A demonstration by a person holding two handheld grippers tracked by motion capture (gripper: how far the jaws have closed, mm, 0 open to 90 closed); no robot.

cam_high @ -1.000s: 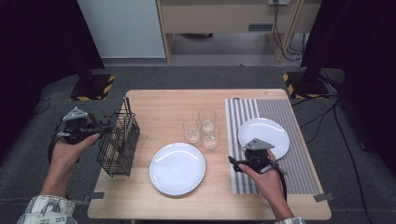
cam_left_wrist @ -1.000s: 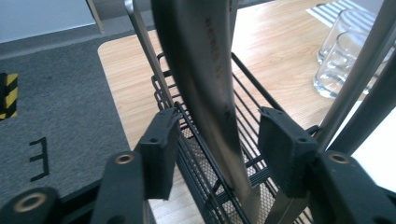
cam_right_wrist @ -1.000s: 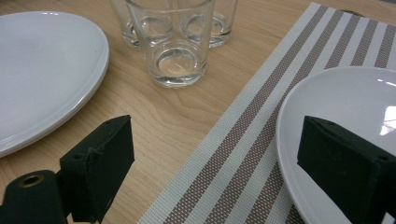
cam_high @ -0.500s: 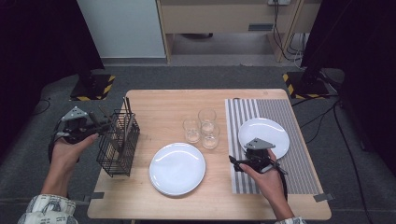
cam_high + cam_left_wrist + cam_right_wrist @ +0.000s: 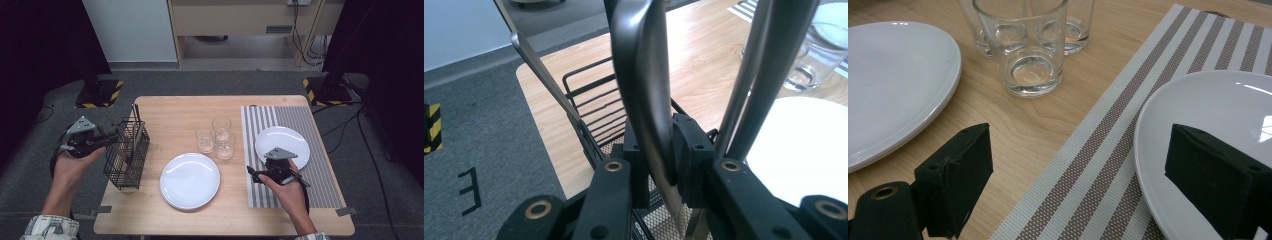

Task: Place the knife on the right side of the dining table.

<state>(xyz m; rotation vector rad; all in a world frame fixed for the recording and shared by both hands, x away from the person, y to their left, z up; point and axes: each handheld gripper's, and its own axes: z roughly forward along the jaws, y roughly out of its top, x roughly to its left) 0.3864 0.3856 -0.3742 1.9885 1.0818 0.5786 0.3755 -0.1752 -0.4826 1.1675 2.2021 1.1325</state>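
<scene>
1. Lowest in the high view are the person's two forearms, each hand carrying a claw. The left gripper [image 5: 116, 138] sits at the left edge of the frame against the wire cutlery basket [image 5: 126, 165]; the right gripper [image 5: 256, 173] rests at lower right, on the near edge of the striped placemat [image 5: 320, 185]
2. What has just changed: the left gripper's jaws have just been closing, and in the left gripper view its pads now press from both sides on a dark utensil handle [image 5: 644, 90] standing up out of the basket (a knife or similar; the working end is hidden). The hand itself sits where it did a second ago. I judge the grasp is made and the piece is ready to be lifted out
3. The right gripper has not shifted; in the right gripper view its jaws stand wide apart with nothing between them, one over bare wood, the other over the rim of the white plate on the placemat [image 5: 1228, 105]
4. Mid-frame lie the second white plate [image 5: 190, 180] and three clear glasses [image 5: 219, 139] clustered just beyond it
5. Other utensil handles [image 5: 749, 75] lean in the basket beside the gripped one
6. No brand or label reads on the tableware; the only mark is a dark "E"-like figure on the grey floor [image 5: 469, 190], lower left of the left gripper view
</scene>
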